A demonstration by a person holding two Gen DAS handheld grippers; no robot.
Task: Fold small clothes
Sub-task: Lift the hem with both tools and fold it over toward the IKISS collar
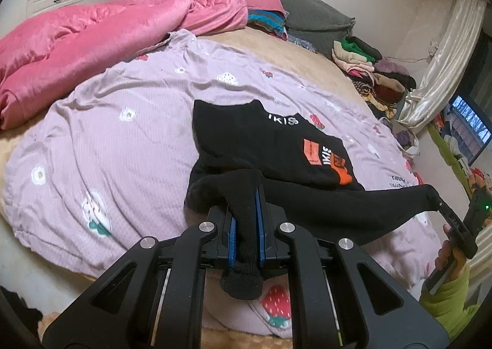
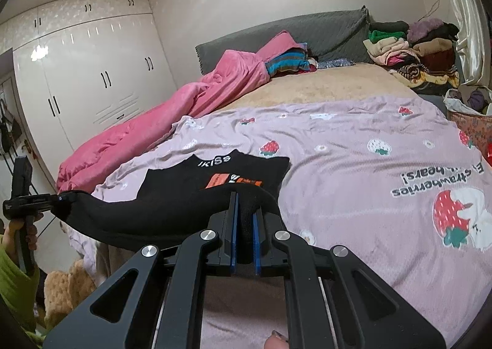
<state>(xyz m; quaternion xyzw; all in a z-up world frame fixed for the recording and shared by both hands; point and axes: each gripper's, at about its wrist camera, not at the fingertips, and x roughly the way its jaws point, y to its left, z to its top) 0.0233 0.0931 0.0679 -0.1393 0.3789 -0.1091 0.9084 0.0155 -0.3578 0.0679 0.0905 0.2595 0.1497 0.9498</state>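
Left gripper (image 1: 247, 192): jaws clamped on a bunched fold of the black garment (image 1: 270, 146); the cloth ran between the blue pads (image 1: 232, 238) and hung out behind them in a dark lump; the same tool showed at the left edge of the right wrist view (image 2: 66, 197), gripped by a hand (image 2: 21, 233) in a green sleeve (image 2: 13, 281)

Right gripper (image 2: 244, 204): jaws closed on another edge of the same garment; black cloth was pinched between its blue pads (image 2: 234, 238); from the left wrist view it appeared at the far right (image 1: 438, 200), tip buried in the stretched hem, held by a hand (image 1: 450, 252)

Black garment: small, with white lettering and an orange patch (image 1: 313, 150); its upper part lay flat on the lilac sheet (image 1: 123, 134), its near edge was pulled taut between the two grippers and lifted off the bed

Lilac sheet: printed with strawberries and flowers; spread over a tan blanket (image 2: 307, 88)

Pink quilt (image 1: 92, 35): heaped along the bed's far left side, well apart from the garment

Clothes pile (image 2: 415, 51): stacked at the head of the bed, against the grey headboard (image 2: 307, 29)

Wardrobe (image 2: 92, 72): white doors beyond the quilt
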